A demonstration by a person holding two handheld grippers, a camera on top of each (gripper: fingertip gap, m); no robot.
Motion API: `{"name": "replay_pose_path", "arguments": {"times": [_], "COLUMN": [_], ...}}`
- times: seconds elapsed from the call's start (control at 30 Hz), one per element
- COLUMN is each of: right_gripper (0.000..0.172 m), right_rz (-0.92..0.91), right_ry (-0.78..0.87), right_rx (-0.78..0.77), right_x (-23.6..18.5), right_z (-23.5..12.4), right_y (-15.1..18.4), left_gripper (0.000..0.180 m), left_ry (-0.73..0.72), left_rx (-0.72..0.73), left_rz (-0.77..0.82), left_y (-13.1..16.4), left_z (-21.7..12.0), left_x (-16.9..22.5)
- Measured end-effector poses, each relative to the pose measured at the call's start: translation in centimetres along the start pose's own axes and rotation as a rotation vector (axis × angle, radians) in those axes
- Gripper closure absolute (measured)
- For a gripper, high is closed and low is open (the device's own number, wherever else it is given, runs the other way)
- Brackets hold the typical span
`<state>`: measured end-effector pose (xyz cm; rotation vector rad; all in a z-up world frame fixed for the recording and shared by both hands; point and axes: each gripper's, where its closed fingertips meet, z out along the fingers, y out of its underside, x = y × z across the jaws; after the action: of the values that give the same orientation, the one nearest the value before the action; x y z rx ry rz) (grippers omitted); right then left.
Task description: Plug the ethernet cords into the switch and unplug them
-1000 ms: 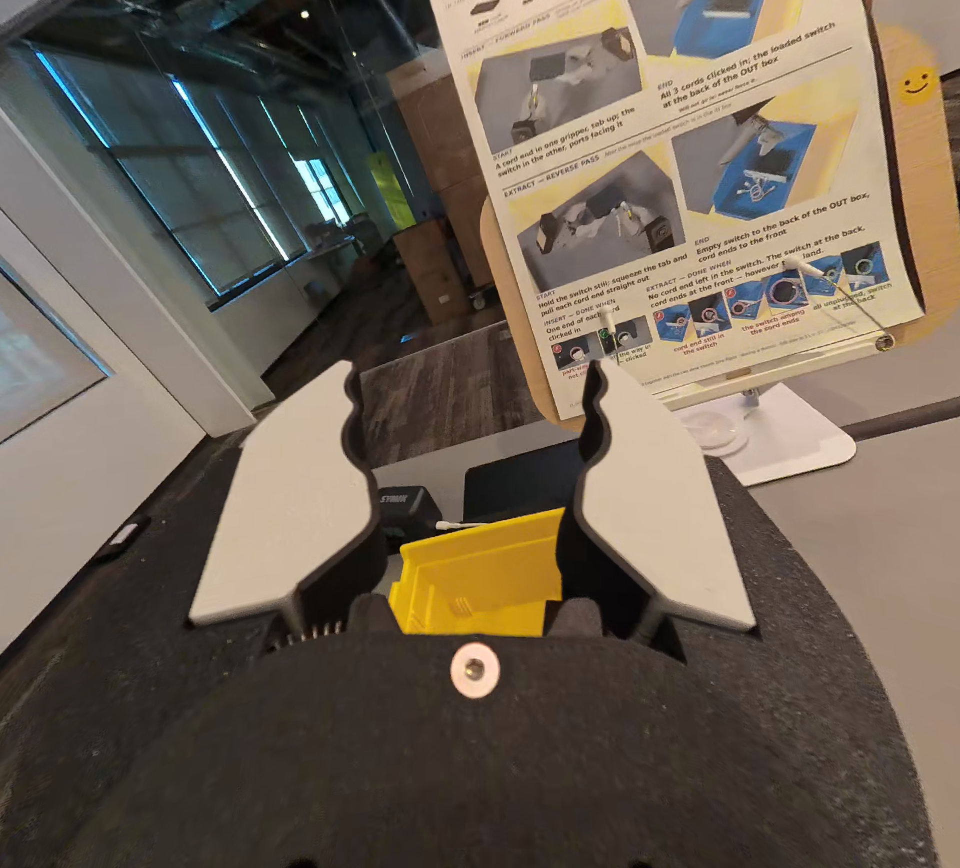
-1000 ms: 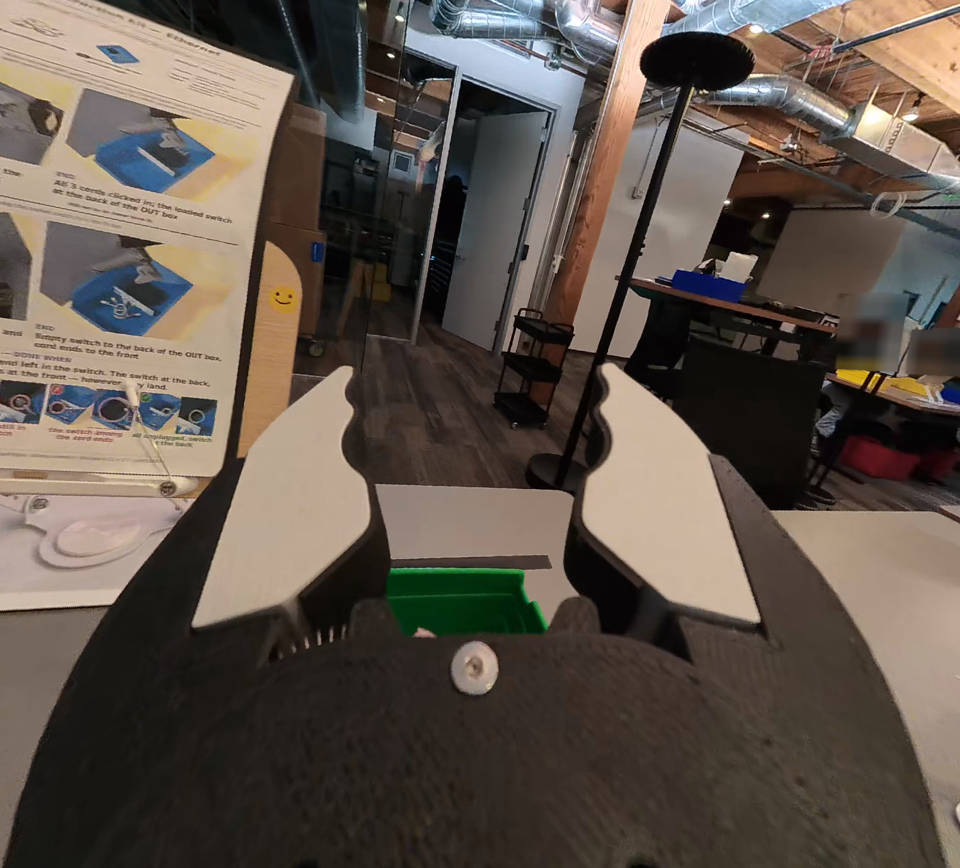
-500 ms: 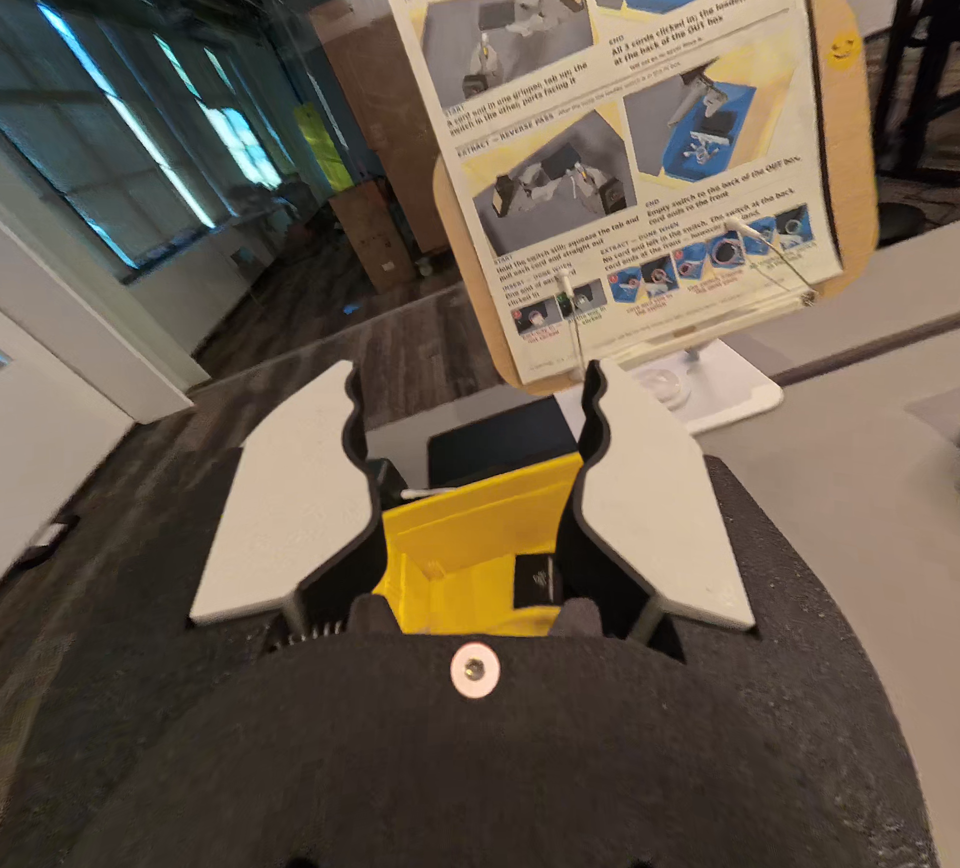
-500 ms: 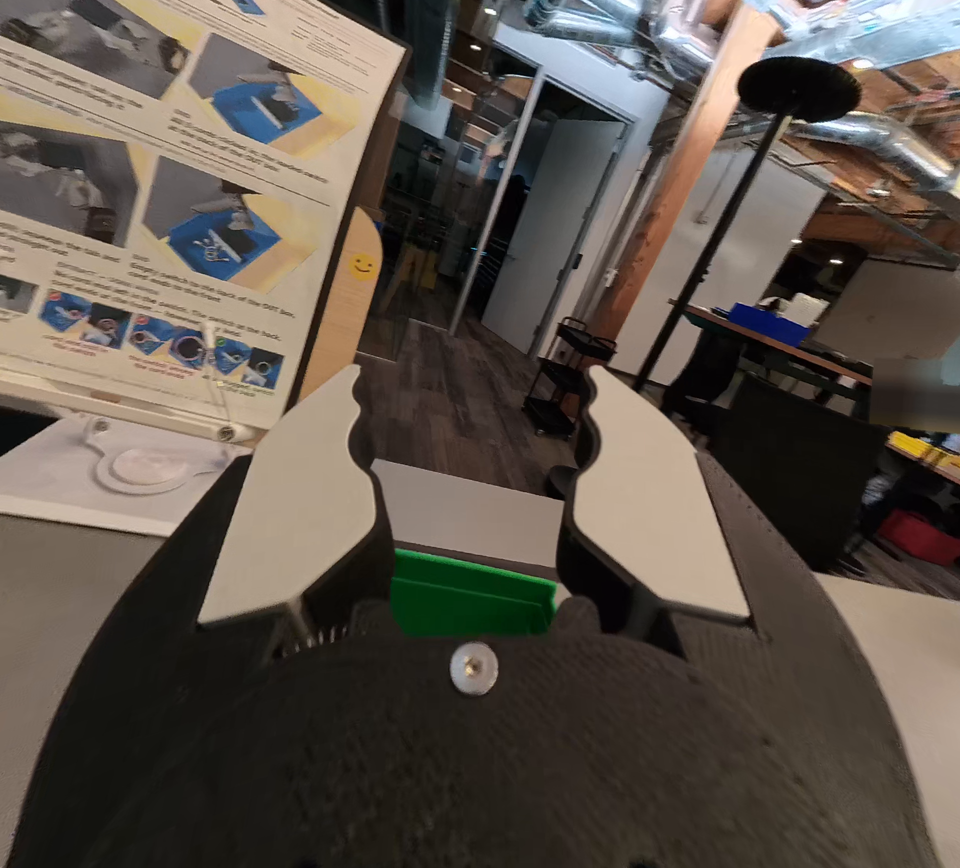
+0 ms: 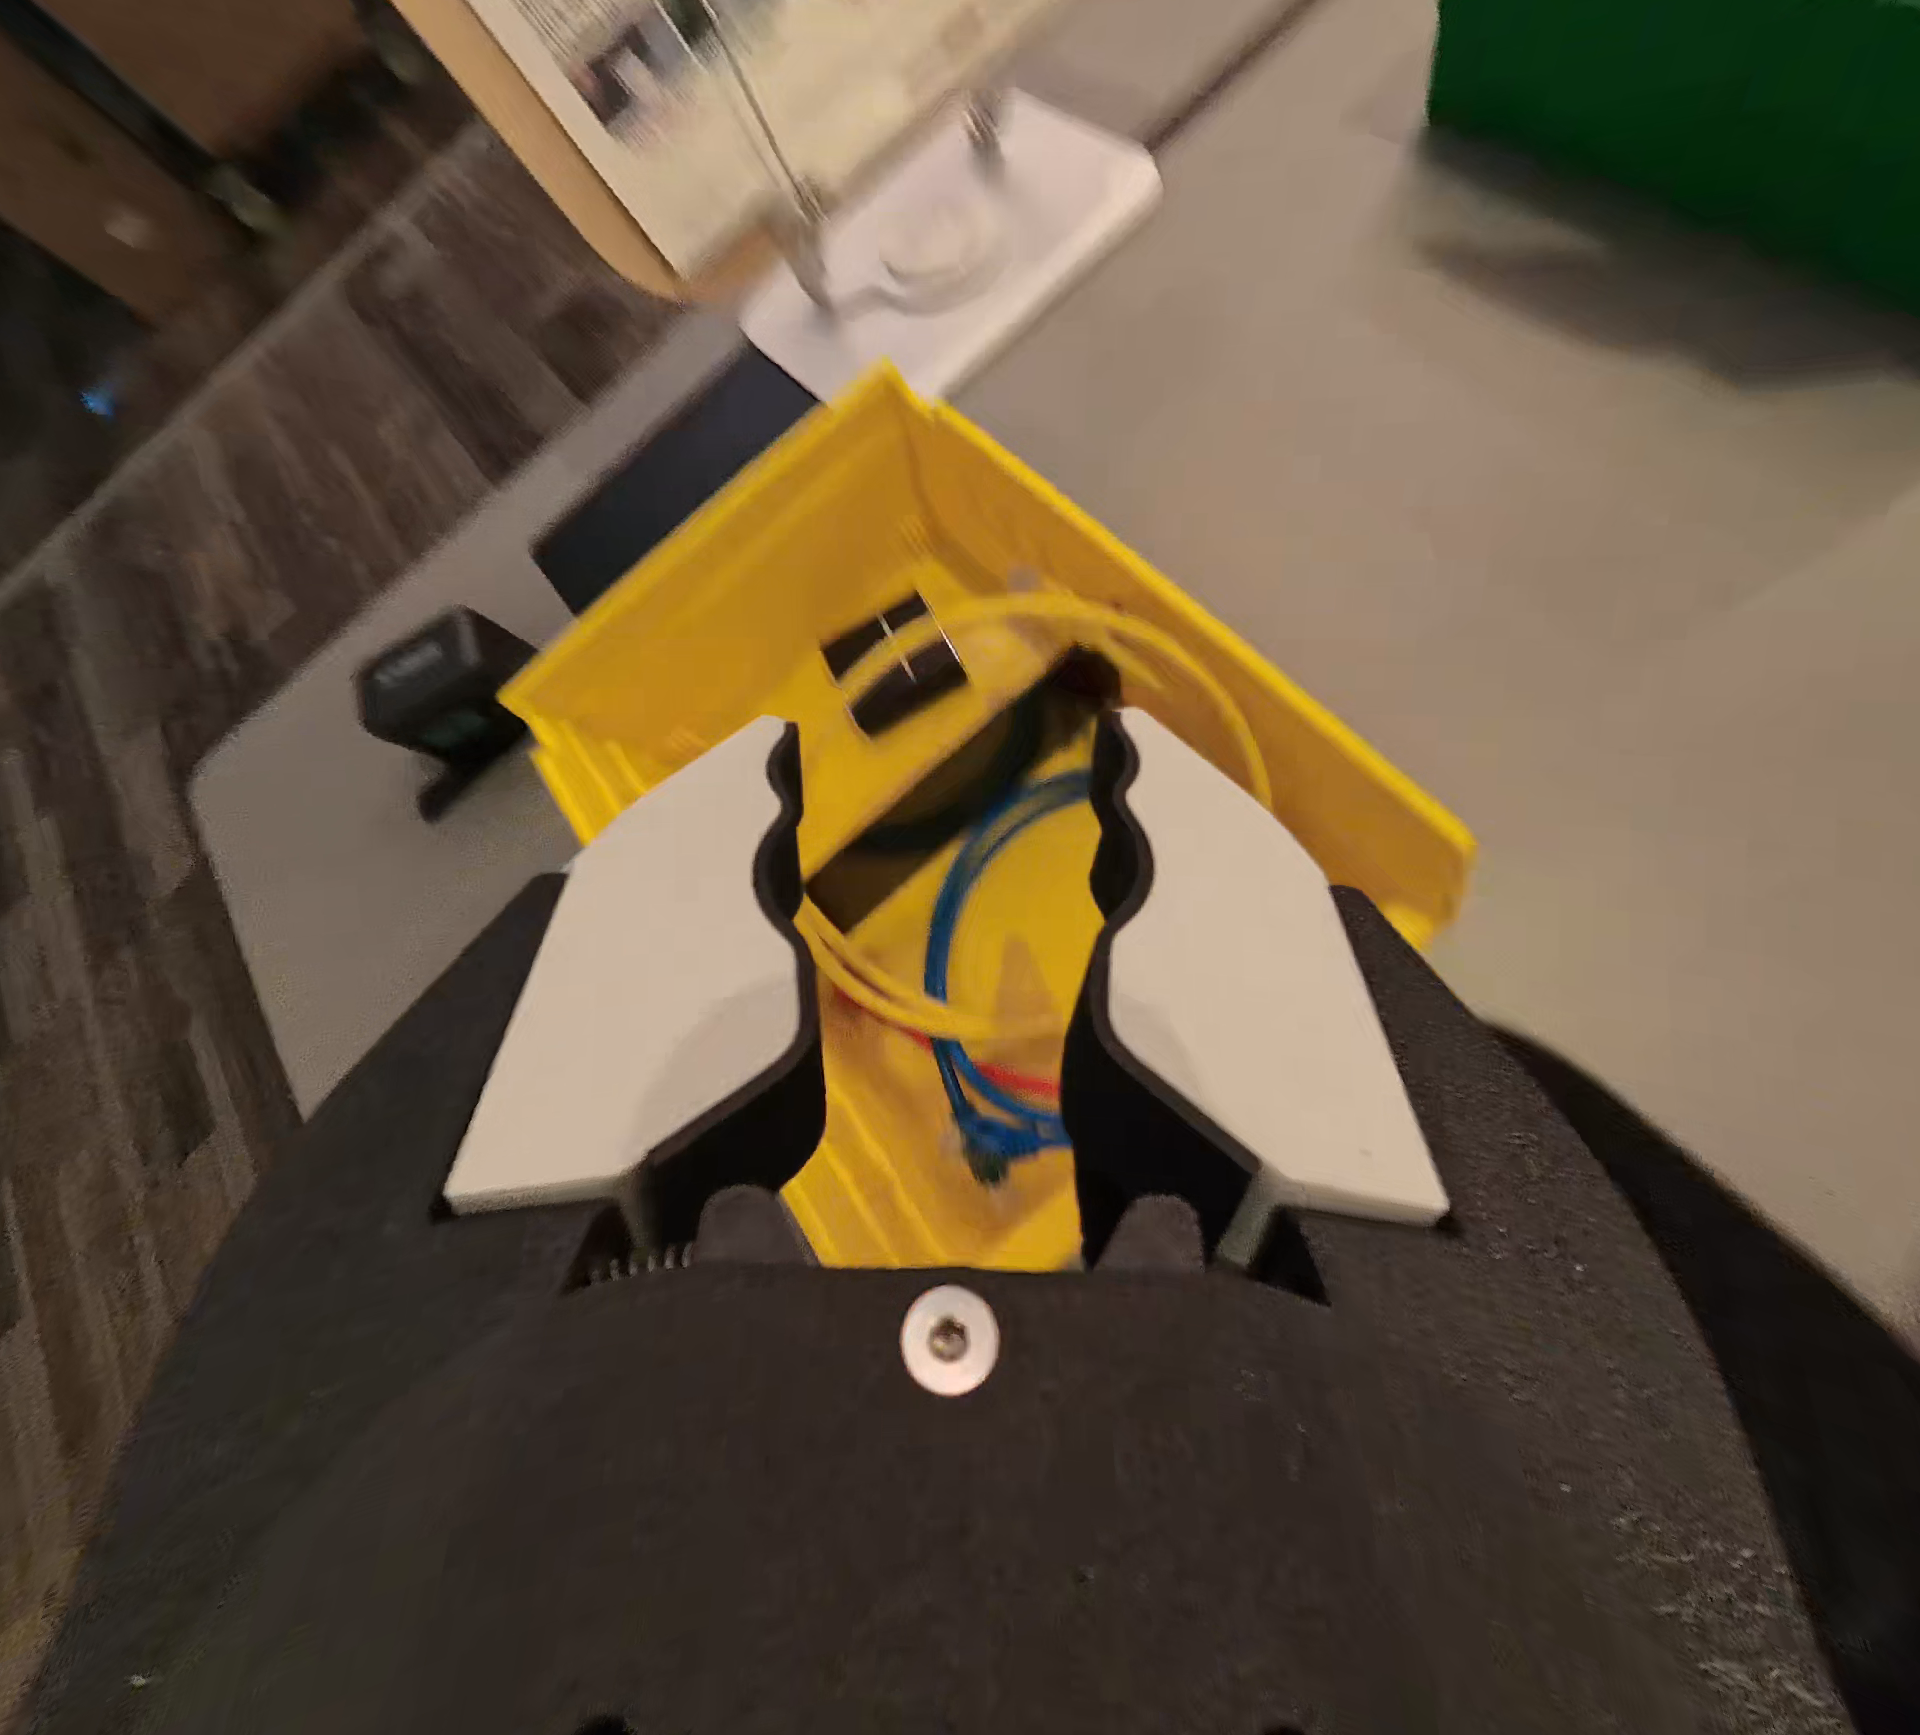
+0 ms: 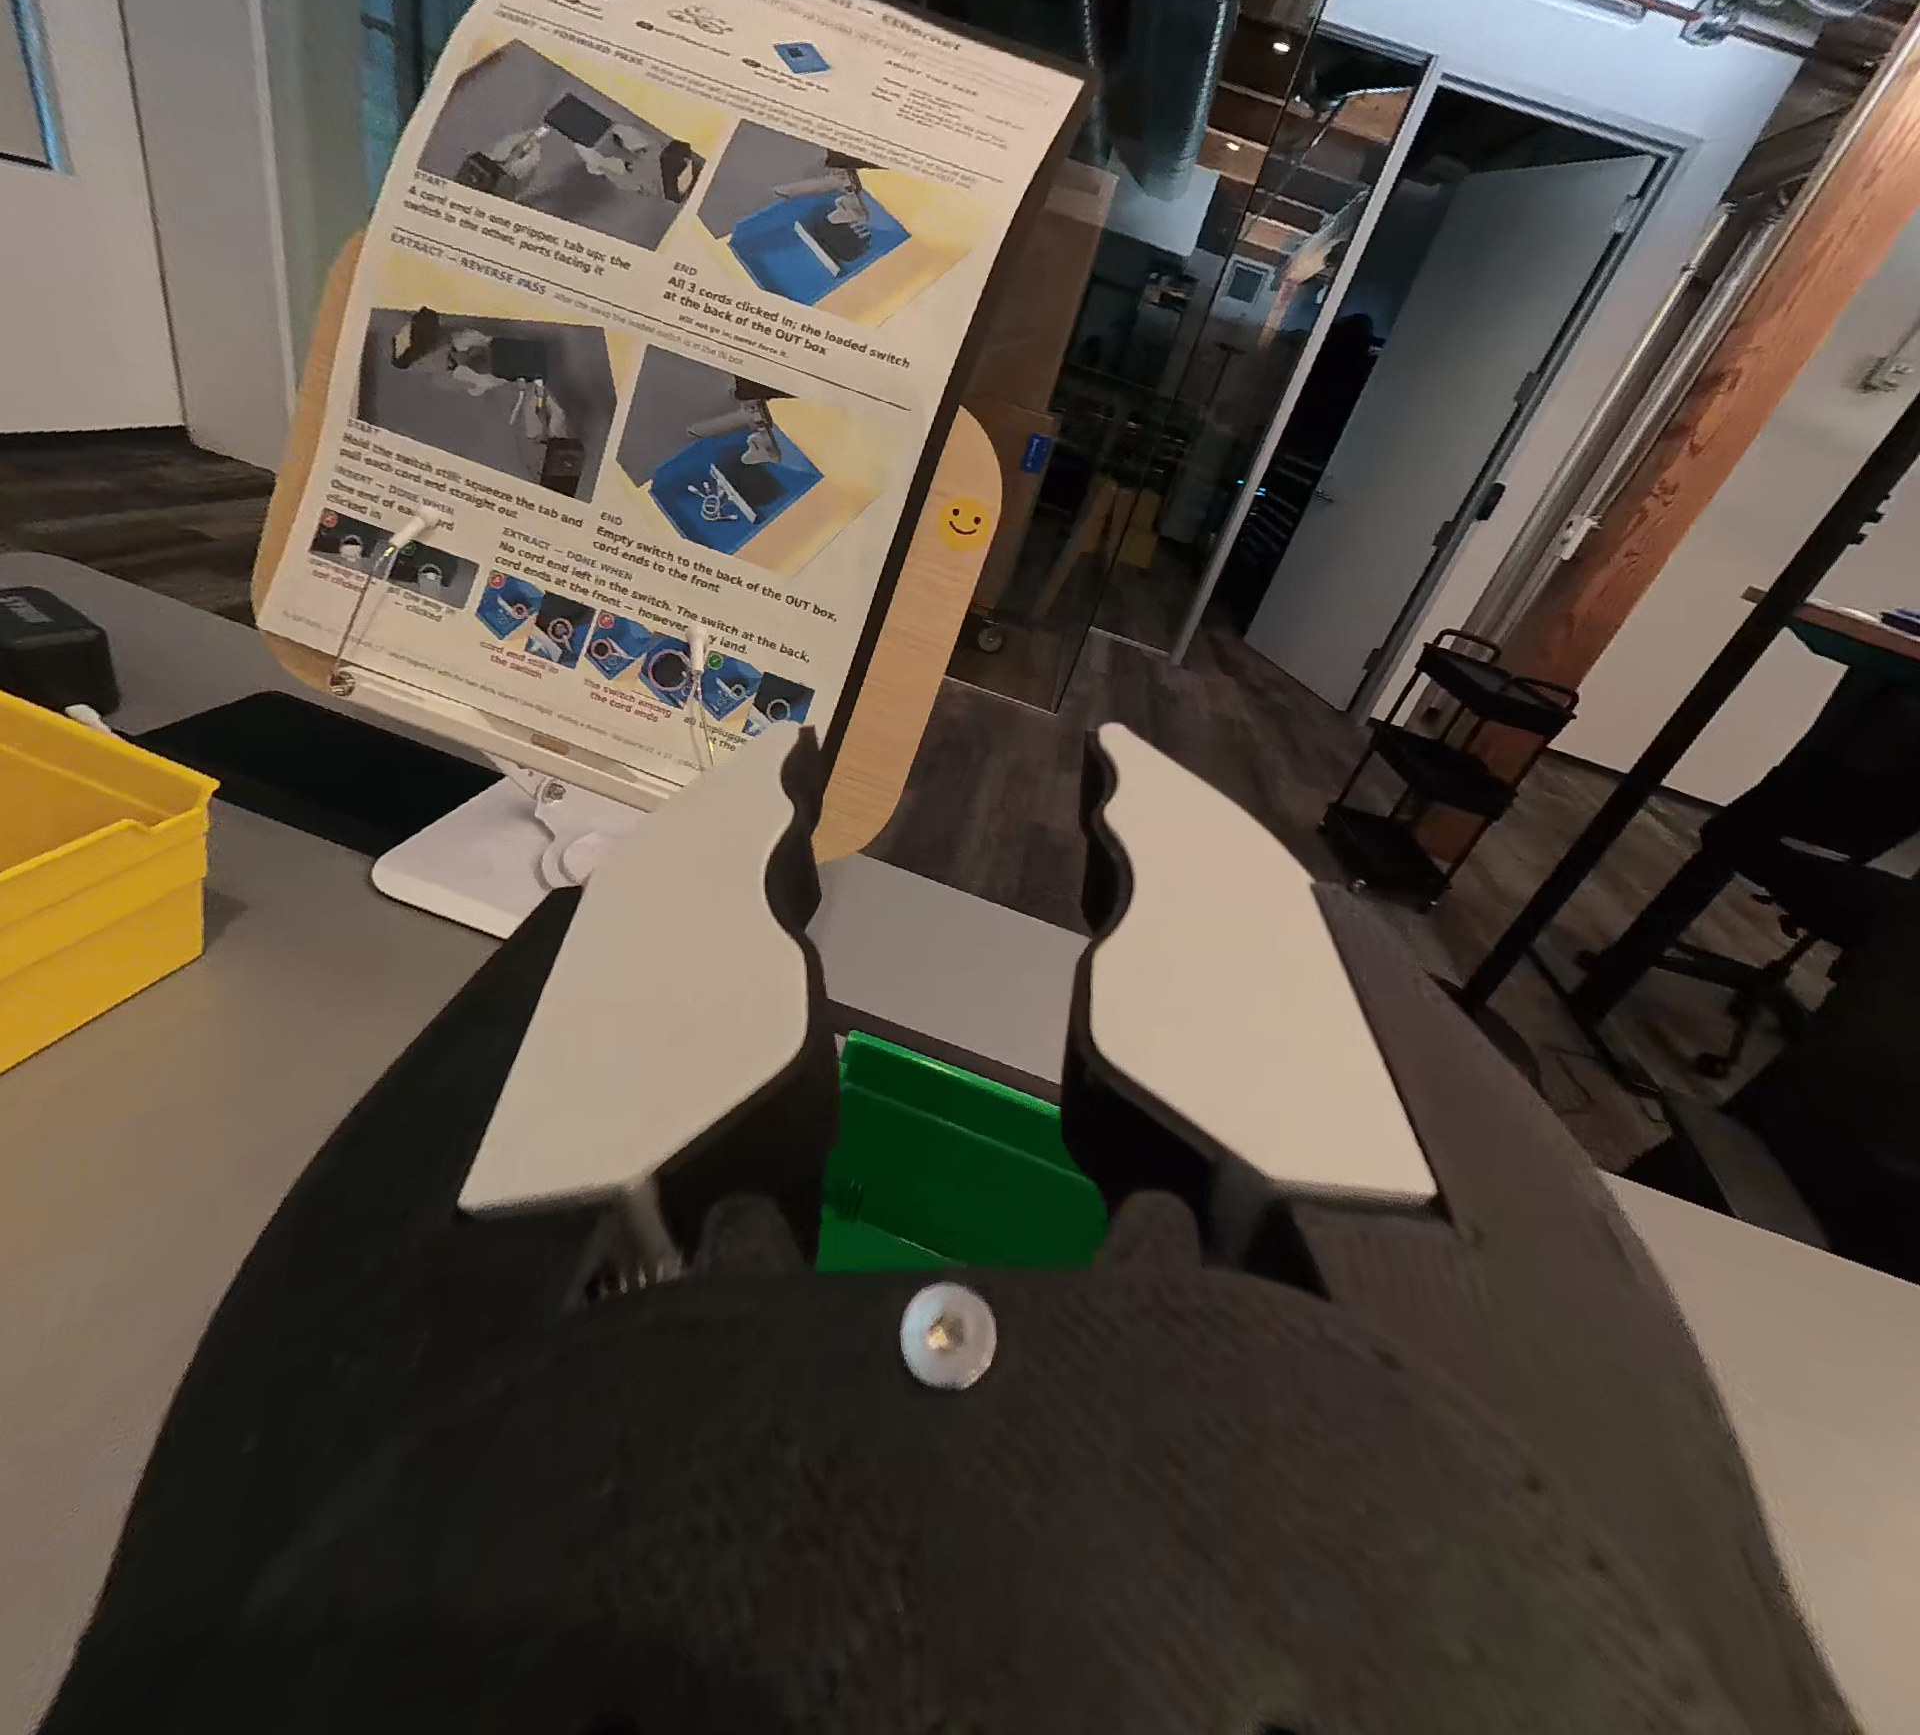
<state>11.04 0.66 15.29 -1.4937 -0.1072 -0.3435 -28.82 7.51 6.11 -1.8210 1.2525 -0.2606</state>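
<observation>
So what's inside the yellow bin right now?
The yellow bin holds coiled yellow, blue and red cords plus a blurred dark object. The left gripper hides its near end.

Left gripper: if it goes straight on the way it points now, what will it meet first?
Probably the cords lying in the yellow bin; the open left gripper points down into it. Blur leaves depth unclear.

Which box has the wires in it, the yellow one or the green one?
The yellow box. Coiled yellow, blue and red wires lie inside it, under the left tongs. No wires show in the green box.
</observation>
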Motion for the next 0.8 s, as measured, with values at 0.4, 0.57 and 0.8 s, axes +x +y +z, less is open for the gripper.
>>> {"name": "replay_pose_path", "arguments": {"times": [0.4, 0.57, 0.8], "right_gripper": [0.123, 0.137, 0.137], "right_rz": [0.004, -0.045, -0.046], "right_ry": [-0.023, 0.004, -0.061], "right_rx": [0.077, 0.096, 0.093], "right_x": [0.6, 1.0, 0.3], "right_z": [-1.1, -2.0, -2.6], "right_y": [-1.3, -2.0, -2.5], "left_gripper": [0.135, 0.139, 0.128], "left_ry": [0.012, 0.050, 0.039], "left_rx": [-0.347, -0.382, -0.370], "left_rz": [0.008, -0.130, -0.222], "left_y": [9.2, 10.4, 11.7], "left_z": [3.9, 6.8, 9.2], "left_x": [-3.4, -4.6, -6.1]}}
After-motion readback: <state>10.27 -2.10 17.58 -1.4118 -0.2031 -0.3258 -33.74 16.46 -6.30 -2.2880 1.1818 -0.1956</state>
